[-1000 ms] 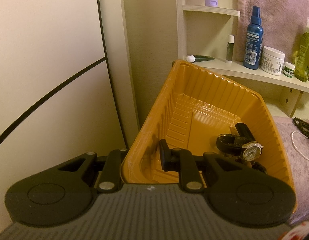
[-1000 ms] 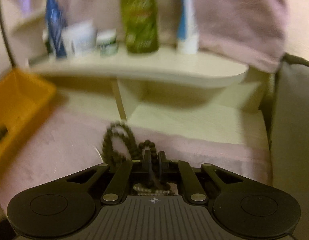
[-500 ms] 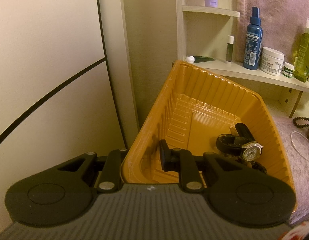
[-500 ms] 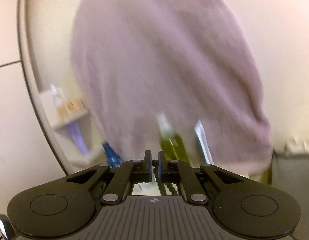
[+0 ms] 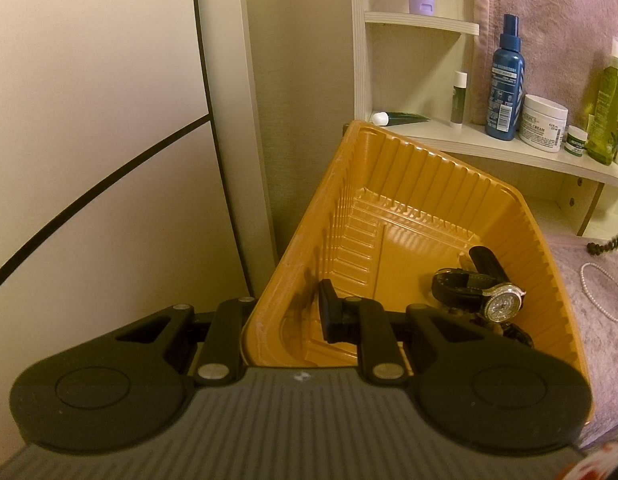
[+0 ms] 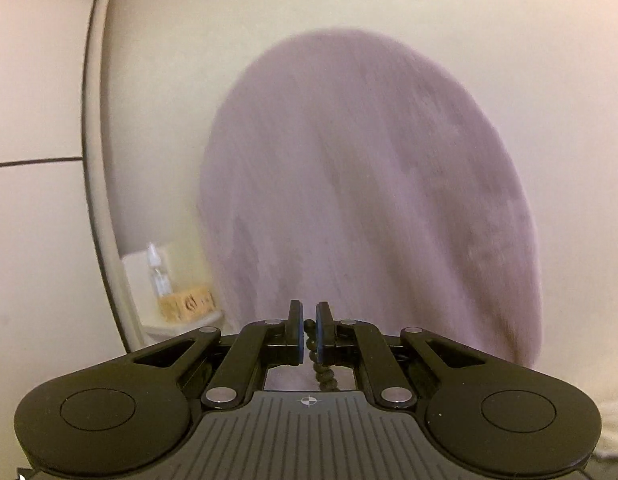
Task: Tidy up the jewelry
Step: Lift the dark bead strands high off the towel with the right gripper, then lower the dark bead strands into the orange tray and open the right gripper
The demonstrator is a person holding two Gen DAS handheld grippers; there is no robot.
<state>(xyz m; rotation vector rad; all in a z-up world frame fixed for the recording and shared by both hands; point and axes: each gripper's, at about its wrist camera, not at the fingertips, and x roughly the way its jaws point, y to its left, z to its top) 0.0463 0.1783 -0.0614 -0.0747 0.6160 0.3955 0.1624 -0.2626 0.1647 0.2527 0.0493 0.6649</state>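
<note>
Okay, I see the left gripper [image 5: 287, 314] clamped on the near-left wall of the orange tray [image 5: 409, 168]: one finger inside, the other outside, wall pinched between. The tray is tilted, its long axis running away from the gripper toward the shelf [image 5: 509, 152]. Inside, ahead-right of the inner finger, the watch [image 5: 503, 306] lies with its strap pointing away and its face toward the gripper. A pearl strand [image 5: 601, 292] lies on the cloth [image 5: 597, 344], right of the tray. The right gripper [image 6: 308, 338] is nearly closed on the dark bead necklace [image 6: 323, 372], which hangs straight down between the pads, behind the fingertips. Ahead is a blurred mauve towel [image 6: 369, 200].
</note>
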